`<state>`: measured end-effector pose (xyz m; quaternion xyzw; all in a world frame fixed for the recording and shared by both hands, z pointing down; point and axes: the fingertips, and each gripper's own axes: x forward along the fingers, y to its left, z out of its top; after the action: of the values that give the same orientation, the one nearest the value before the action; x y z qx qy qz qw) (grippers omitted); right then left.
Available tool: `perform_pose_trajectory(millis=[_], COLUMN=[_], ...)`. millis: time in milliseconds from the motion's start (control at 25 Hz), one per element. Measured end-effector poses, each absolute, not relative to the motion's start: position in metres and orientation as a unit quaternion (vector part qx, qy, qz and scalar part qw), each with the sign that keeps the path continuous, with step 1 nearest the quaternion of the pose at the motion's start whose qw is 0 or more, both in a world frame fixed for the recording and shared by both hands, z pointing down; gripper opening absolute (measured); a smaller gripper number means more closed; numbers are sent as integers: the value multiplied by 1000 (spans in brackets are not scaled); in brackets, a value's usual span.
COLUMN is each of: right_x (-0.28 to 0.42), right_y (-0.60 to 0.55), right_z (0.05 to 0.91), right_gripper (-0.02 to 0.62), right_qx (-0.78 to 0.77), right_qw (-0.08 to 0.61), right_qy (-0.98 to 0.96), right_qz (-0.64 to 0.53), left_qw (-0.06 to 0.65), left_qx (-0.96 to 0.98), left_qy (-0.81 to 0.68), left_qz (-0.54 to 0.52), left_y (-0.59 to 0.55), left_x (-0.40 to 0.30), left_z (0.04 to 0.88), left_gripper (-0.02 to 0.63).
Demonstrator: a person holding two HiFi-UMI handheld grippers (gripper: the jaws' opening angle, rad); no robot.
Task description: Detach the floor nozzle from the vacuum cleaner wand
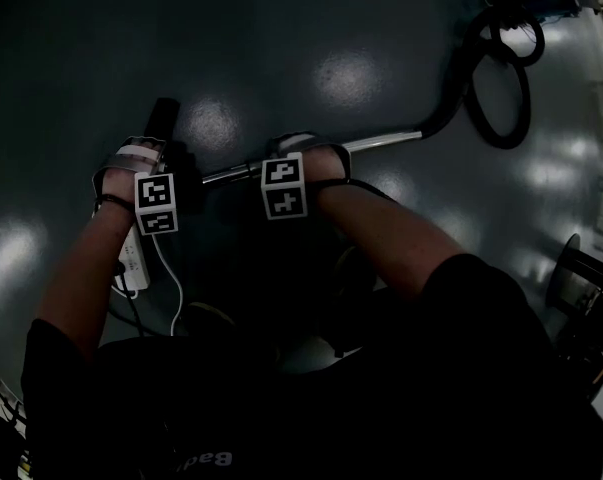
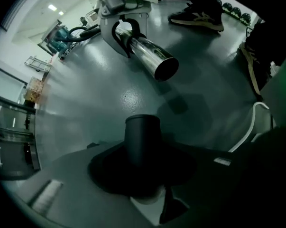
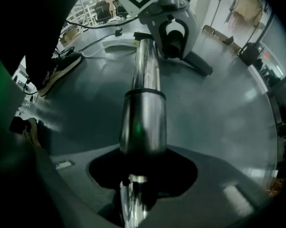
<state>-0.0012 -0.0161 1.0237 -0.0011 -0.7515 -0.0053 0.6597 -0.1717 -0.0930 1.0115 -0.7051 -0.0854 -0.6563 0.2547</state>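
Note:
My left gripper (image 2: 142,177) is shut on the floor nozzle's black tube neck (image 2: 142,139), which stands up out of the jaws. The chrome wand (image 3: 143,113) runs straight out of my right gripper (image 3: 138,186), which is shut on it. The wand's open end (image 2: 162,68) hangs a short way from the neck, with a gap between them. In the head view the left gripper (image 1: 141,168) sits by the dark nozzle (image 1: 164,118), and the right gripper (image 1: 303,163) sits on the wand (image 1: 381,141). Both grippers point down at the floor.
A black hose (image 1: 501,78) loops from the wand's far end at the upper right. A white power strip (image 1: 131,258) with its cable lies under my left forearm. The person's shoes (image 2: 199,15) stand close by. Furniture (image 1: 586,298) stands at the right edge.

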Motion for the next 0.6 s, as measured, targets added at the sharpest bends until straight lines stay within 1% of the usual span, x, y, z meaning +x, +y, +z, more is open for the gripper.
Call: perform_pose_trajectory(millis=[320, 520, 600], right_x=[-1, -3, -4], right_y=[-8, -8, -9], right_z=[1032, 1031, 1031], right_gripper=[147, 149, 159], right_qx=[-10, -21, -26], right_qw=[663, 658, 655], right_qy=[-749, -753, -755], right_qz=[-19, -15, -9], left_qw=[289, 265, 251], left_qx=[-675, -677, -676], left_qy=[-125, -139, -146], left_qz=[-667, -672, -677], left_y=[-83, -81, -80], left_x=[-163, -164, -165], left_z=[1030, 1032, 1033], left_gripper=[150, 146, 141])
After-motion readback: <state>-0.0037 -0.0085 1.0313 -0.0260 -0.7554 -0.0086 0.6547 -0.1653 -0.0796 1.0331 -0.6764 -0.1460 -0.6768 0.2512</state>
